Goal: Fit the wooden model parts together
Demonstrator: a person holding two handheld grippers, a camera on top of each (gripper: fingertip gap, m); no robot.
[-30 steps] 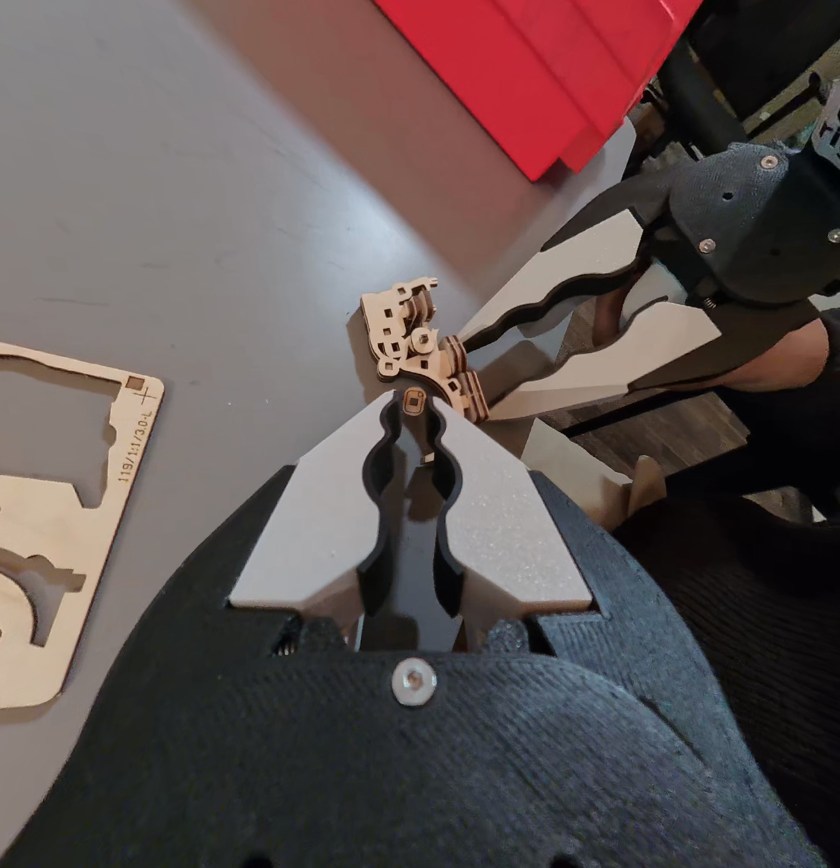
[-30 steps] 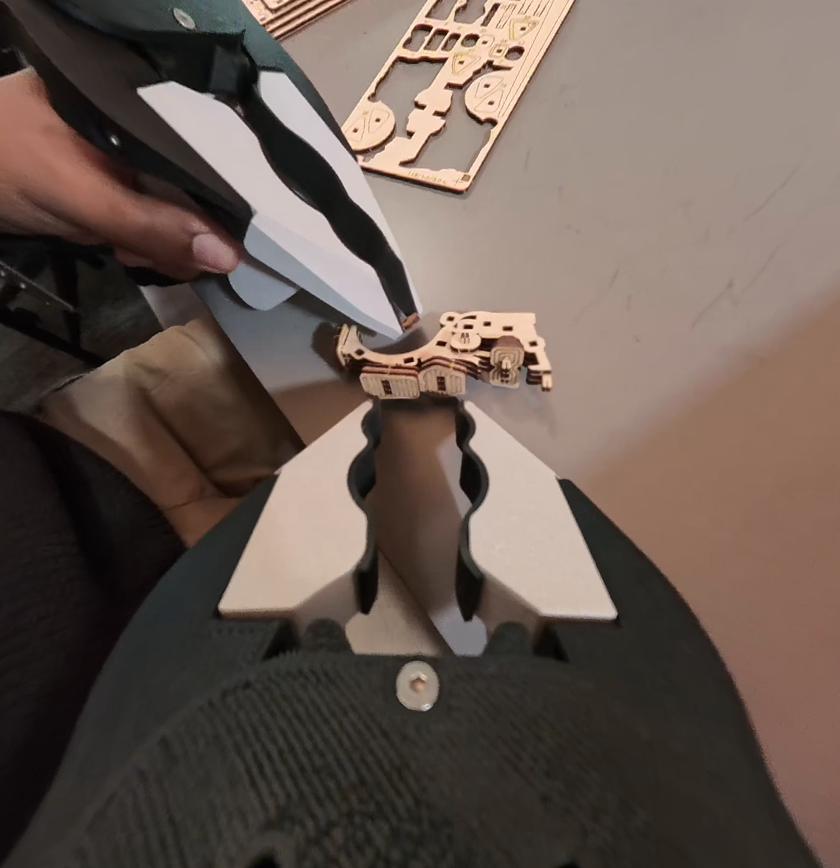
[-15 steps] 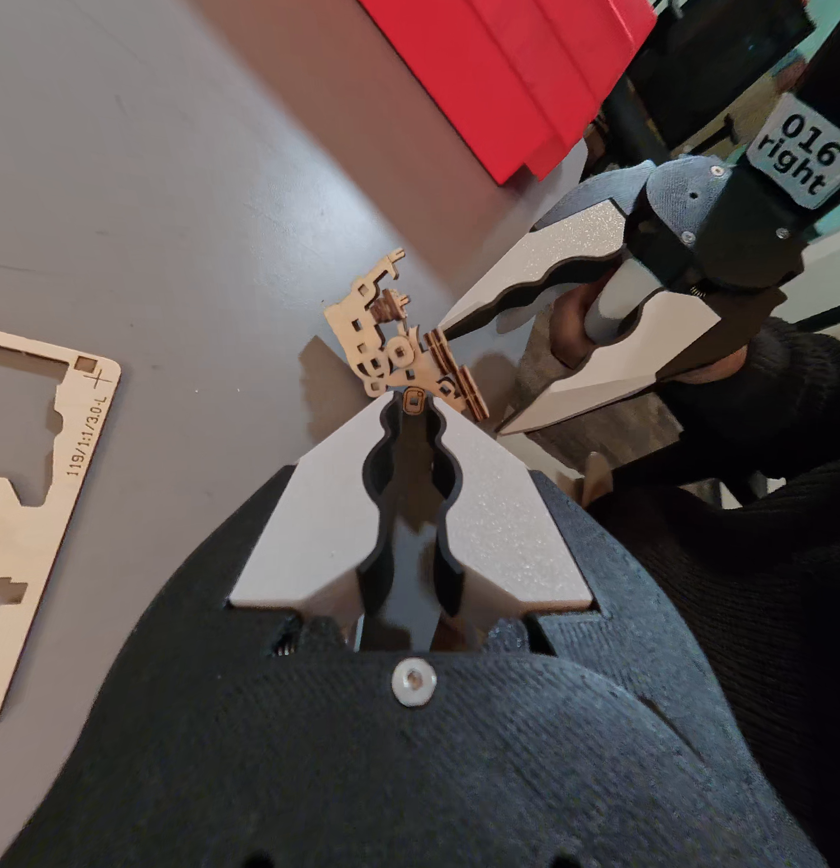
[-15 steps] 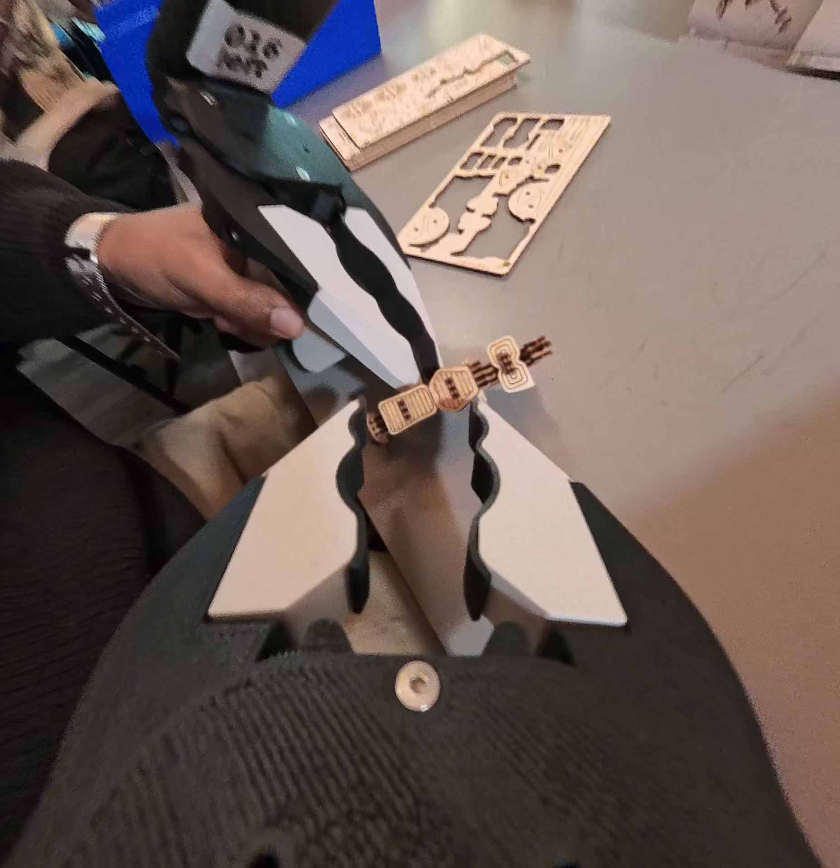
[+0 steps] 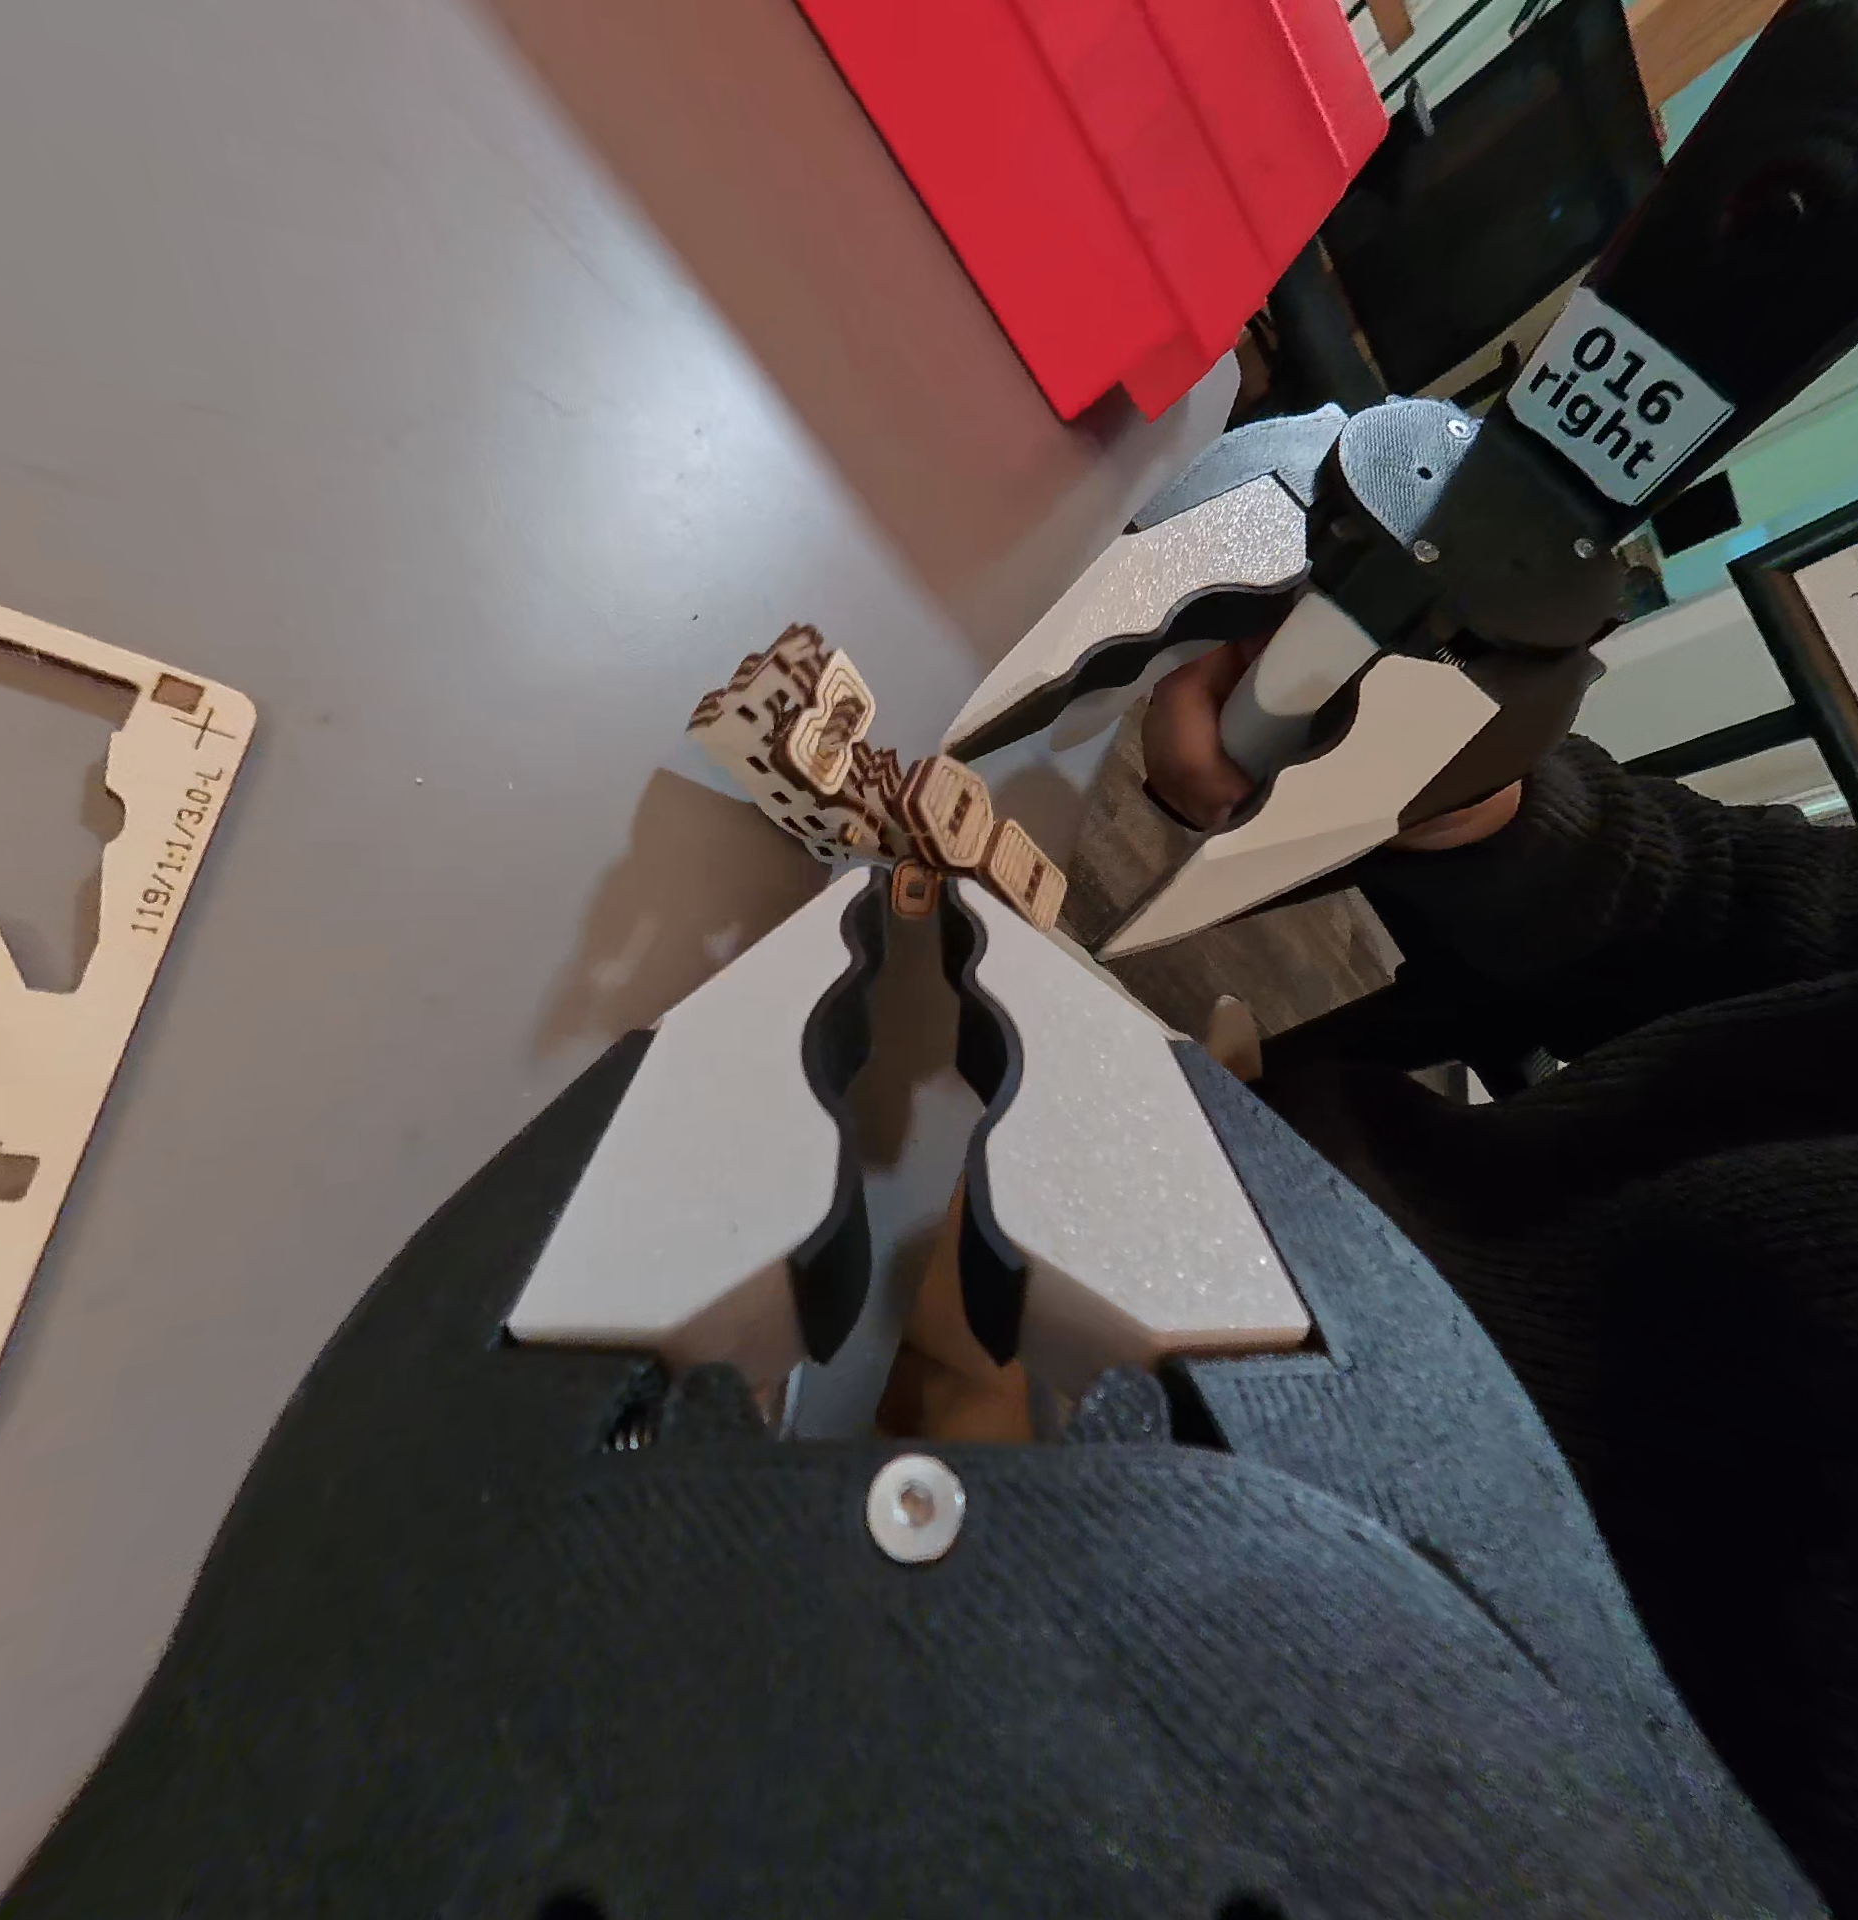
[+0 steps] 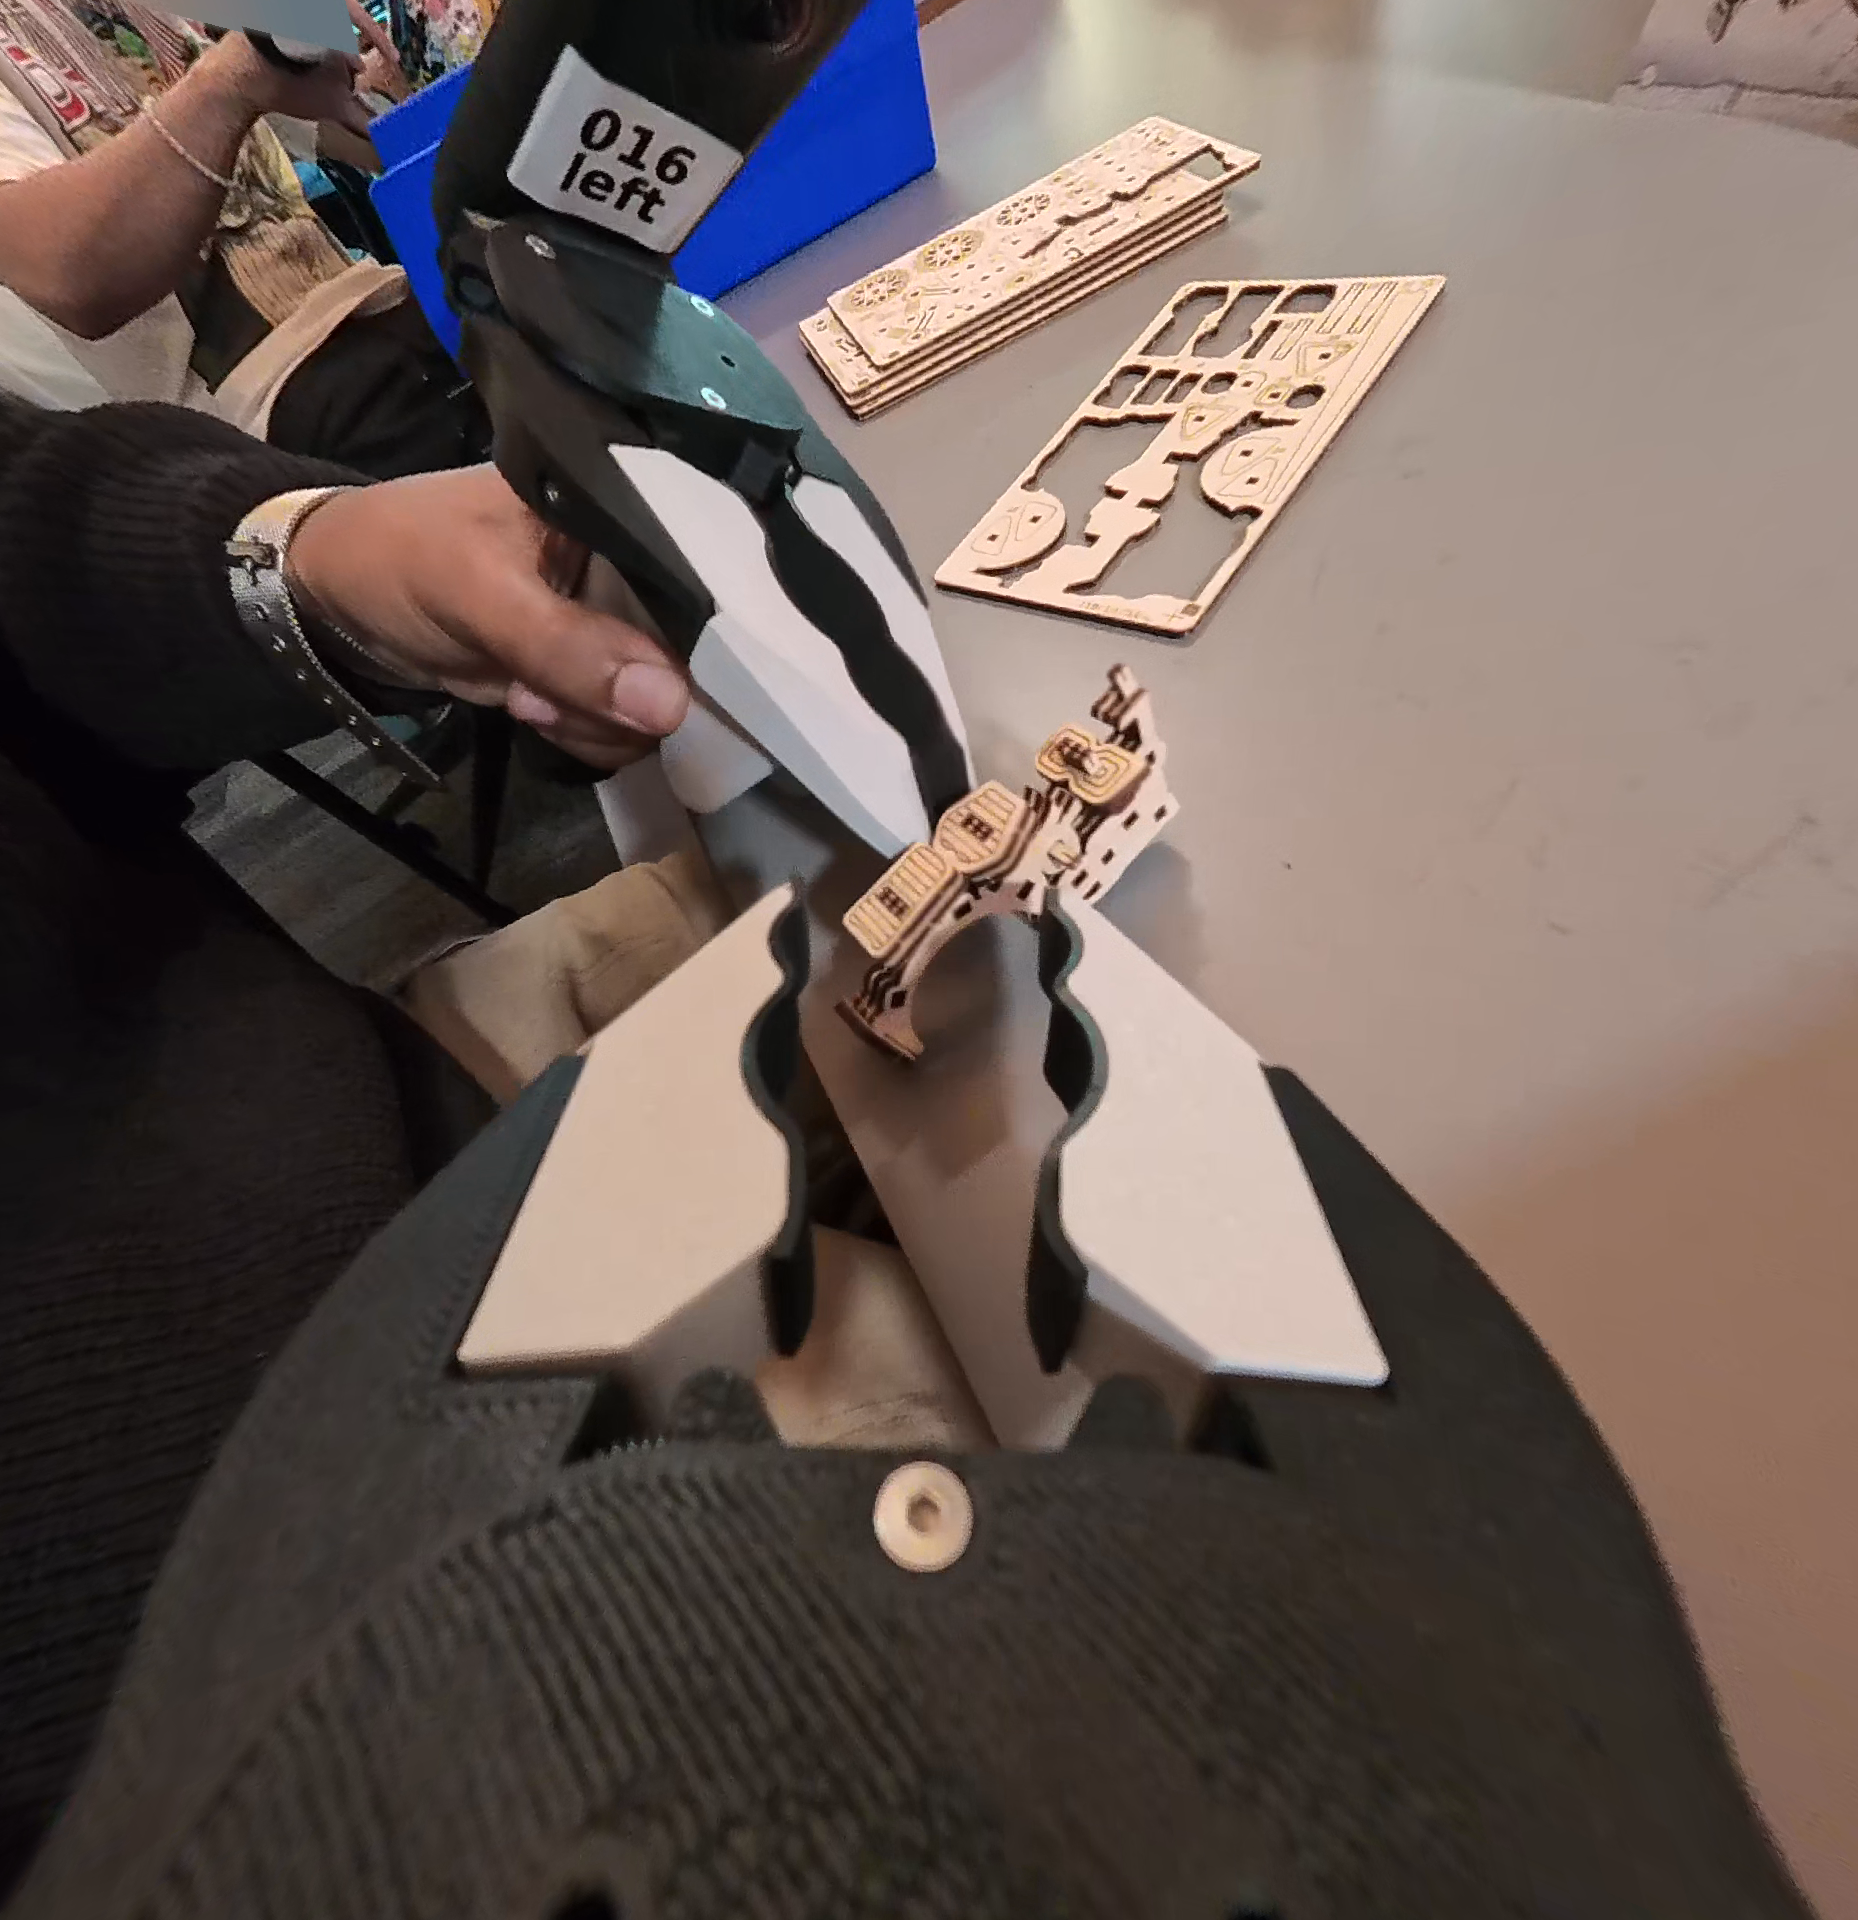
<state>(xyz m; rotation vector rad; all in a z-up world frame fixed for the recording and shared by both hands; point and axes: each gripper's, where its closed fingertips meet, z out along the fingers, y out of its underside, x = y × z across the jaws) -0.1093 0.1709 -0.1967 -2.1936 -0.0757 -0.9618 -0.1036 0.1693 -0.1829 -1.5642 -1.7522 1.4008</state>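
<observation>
While the left tool (image 5: 917,896) pinched the wooden assembly (image 6: 1018,844) above the counter (image 5: 333,416), the right tool (image 6: 920,914) stood wide, empty; next move: regrasp, judged.

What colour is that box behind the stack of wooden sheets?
Blue. The box shows best in the right wrist view, beyond the stack of wooden sheets.

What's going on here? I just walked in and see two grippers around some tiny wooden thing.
A person is assembling a laser-cut wooden model with two handheld grippers. The left gripper is shut on the model's edge, holding it above the grey table. The right gripper is open, its fingers on either side of the model. Punched-out part sheets lie farther off.
</observation>
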